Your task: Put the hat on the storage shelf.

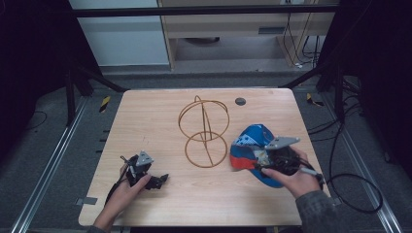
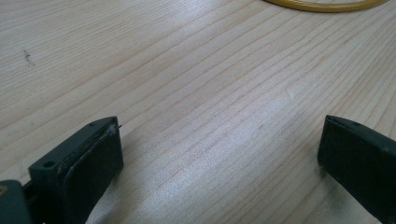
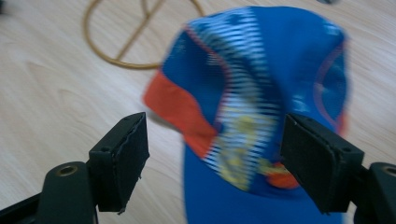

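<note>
Right, the blue fabric cap with its orange patch and striped front panel (image 1: pixel 252 145) lies at the table's right side, just beside the gold wire stand of two hoops (image 1: pixel 204 131), and the right gripper (image 3: pixel 212 158) has its jaws spread wide around the cap, nothing clamped. Over on the left, the left gripper (image 2: pixel 219 154) sits wide open above bare pale wooden table (image 1: pixel 160 111). No goal's stated; I'd guess the cap belongs on that stand, so everything's still ahead.
</note>
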`<action>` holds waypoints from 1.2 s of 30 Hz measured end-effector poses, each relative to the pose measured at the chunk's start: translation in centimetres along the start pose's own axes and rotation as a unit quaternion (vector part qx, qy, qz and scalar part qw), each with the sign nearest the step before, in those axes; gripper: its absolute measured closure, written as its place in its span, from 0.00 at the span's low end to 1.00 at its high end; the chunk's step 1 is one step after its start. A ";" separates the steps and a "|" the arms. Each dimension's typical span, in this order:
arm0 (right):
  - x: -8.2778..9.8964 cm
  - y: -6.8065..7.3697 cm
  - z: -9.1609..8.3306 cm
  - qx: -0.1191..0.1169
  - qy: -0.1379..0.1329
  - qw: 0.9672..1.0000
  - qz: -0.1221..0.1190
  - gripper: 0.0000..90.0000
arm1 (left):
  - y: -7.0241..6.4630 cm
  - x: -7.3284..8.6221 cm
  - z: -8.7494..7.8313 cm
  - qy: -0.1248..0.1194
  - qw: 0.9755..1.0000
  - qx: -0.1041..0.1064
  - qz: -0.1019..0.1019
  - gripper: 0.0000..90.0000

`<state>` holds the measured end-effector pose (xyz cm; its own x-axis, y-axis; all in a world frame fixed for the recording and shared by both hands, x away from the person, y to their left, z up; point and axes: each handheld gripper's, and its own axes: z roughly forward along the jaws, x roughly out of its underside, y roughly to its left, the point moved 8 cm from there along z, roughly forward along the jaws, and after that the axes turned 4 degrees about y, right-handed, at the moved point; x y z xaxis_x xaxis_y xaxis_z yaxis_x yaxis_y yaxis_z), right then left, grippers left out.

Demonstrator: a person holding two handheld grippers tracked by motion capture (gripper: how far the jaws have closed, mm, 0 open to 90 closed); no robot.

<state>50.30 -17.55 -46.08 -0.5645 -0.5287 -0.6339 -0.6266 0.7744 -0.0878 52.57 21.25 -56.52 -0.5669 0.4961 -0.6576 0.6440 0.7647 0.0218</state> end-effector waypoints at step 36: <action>-1.5 -5.6 3.9 -0.056 0.118 0.990 0.049 0.58 | 0.0 0.0 0.0 0.000 1.000 0.001 -0.001 0.00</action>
<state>56.78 -19.71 -47.65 -0.7270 -0.5302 -0.4363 -0.6112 0.7893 0.0592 52.54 21.25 -56.53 -0.5673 0.4951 -0.6581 0.6439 0.7648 0.0203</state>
